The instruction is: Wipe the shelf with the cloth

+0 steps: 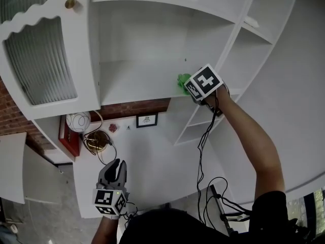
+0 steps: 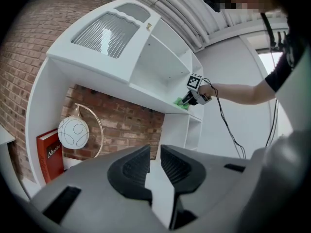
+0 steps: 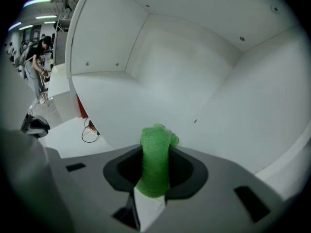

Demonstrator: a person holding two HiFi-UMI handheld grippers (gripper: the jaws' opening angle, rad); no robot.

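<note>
A green cloth (image 3: 155,157) is pinched between the jaws of my right gripper (image 3: 156,152), bunched and sticking out past the tips. In the head view the cloth (image 1: 183,80) lies at the front right corner of the white shelf board (image 1: 137,80), with the right gripper (image 1: 195,90) just behind it. From the left gripper view the cloth (image 2: 182,102) shows as a small green patch on the shelf edge. My left gripper (image 1: 118,168) hangs low, far from the shelf; its jaws (image 2: 155,166) stand nearly together with nothing between them.
The white cabinet has a ribbed glass door (image 1: 38,65) at the left and open side shelves (image 1: 203,121) at the right. Below sit a globe lamp (image 2: 74,132), a red book (image 2: 50,154) and a small framed picture (image 1: 147,120) against a brick wall (image 2: 121,123).
</note>
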